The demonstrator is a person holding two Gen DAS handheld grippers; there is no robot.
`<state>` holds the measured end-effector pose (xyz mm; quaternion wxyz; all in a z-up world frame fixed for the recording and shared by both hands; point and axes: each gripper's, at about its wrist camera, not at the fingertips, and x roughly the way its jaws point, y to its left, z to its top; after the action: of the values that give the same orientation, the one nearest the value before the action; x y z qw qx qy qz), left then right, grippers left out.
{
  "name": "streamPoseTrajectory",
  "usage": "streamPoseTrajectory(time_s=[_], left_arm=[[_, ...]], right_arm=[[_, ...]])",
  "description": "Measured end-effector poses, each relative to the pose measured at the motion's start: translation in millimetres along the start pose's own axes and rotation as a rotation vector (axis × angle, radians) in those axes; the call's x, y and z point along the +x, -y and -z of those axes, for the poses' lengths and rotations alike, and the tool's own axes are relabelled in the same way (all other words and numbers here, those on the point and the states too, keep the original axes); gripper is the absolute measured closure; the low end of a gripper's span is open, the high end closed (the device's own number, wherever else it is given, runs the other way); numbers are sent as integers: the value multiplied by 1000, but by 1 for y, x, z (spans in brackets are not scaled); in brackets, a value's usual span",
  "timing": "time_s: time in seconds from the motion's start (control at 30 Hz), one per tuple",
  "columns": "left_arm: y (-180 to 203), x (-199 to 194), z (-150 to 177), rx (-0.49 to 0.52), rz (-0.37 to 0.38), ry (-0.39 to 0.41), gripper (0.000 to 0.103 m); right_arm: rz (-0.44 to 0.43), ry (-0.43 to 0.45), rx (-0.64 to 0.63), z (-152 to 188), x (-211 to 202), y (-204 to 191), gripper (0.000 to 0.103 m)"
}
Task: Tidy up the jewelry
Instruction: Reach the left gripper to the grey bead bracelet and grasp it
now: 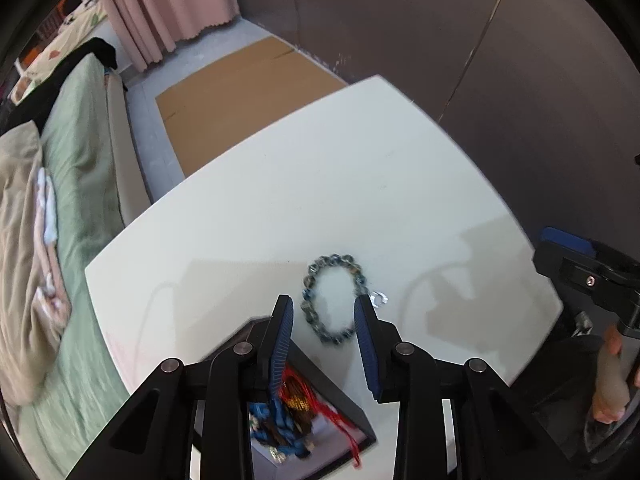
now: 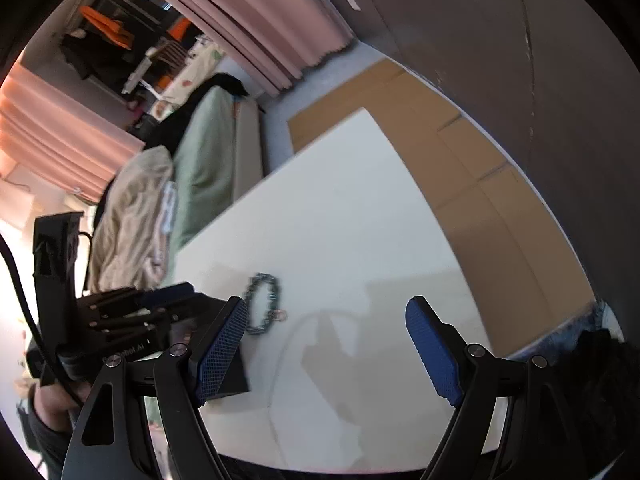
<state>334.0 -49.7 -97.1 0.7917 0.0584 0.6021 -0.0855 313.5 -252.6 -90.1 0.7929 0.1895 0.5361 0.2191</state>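
bracelet (image 1: 333,299): flat on table, just ahead of my left gripper (image 1: 325,312)
left jaws: spread, empty
right gripper (image 2: 326,322): spread, empty, farther off

Bench (image 1: 280,208) white, plain. Beaded bracelet (image 1: 334,300) grey-blue, mottled beads (a few brownish). Small ring (image 1: 379,299) beside it silvery. Box (image 1: 340,396) black rim, pale inside; contents red cord, gold, blue beads. Left tool (image 1: 323,320) black frame, blue ribbed pads. Right tool (image 2: 326,320) black frame, blue pads, fine cross-hatch. Bed cover (image 1: 80,152) pale green; blanket (image 1: 20,240) beige. Curtain (image 1: 168,0) pink. Wall (image 1: 440,32) dark grey. Cardboard (image 1: 240,92) on floor brown.
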Motion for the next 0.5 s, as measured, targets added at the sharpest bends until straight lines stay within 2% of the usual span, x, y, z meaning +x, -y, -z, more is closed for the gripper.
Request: streamPoseTrajectory(time_s=[0.1,0.27,0.3,0.43,0.5], left_arm=[[-1,20,-8,17,-1,-45,76],[-2,45,-15,54,-37,-109,78],[-3,50,-15,56,-42,-122,81],[-5,66,-15,55,-30,-171,90],[-7,66,-15,38,-8,-171,93]], right_arm=[[0,-10,7,-3,6,6,20],[7,-26,10,-5,13,10,20],[5,-28,13,-5,14,12,20],[-4,-39,13,-7,19,12,20],[-4,-49,6,-8,23,9,20]])
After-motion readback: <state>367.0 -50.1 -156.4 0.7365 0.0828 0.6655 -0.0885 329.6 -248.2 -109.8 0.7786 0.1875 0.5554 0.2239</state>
